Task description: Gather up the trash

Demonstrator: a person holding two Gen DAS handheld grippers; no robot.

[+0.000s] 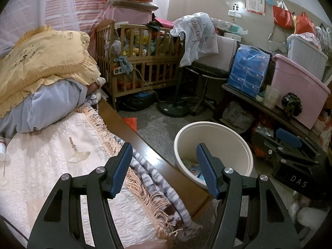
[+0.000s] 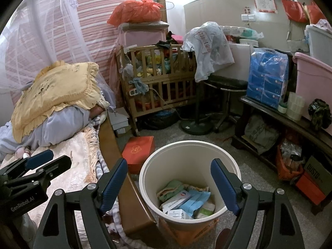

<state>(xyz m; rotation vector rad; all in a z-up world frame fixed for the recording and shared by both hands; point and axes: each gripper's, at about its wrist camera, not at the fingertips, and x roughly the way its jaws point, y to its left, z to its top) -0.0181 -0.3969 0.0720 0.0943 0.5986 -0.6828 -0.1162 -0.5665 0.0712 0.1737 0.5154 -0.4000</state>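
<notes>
A cream round bin (image 2: 186, 151) stands on the floor beside the bed's wooden frame (image 2: 128, 205). Inside it lies trash (image 2: 186, 201): small white boxes, blue packets and a green cloth. My right gripper (image 2: 169, 166) hovers above the bin, open, nothing between its blue pads. My left gripper (image 1: 164, 151) is open too and empty, over the bed's edge, with the bin (image 1: 213, 132) just to its right. The left gripper's body (image 2: 31, 172) shows at the left of the right wrist view, over the bed. A small white bottle (image 1: 2, 151) lies on the bedspread at far left.
On the bed (image 1: 51, 166) lie a yellow pillow (image 1: 45, 62) and blue bedding. A red box (image 2: 139, 151) sits on the floor by the frame. A wooden crib (image 2: 157, 76), a fan stand (image 2: 197, 126), a stool (image 2: 226, 85) and a low bench (image 2: 290, 124) with tubs crowd the room.
</notes>
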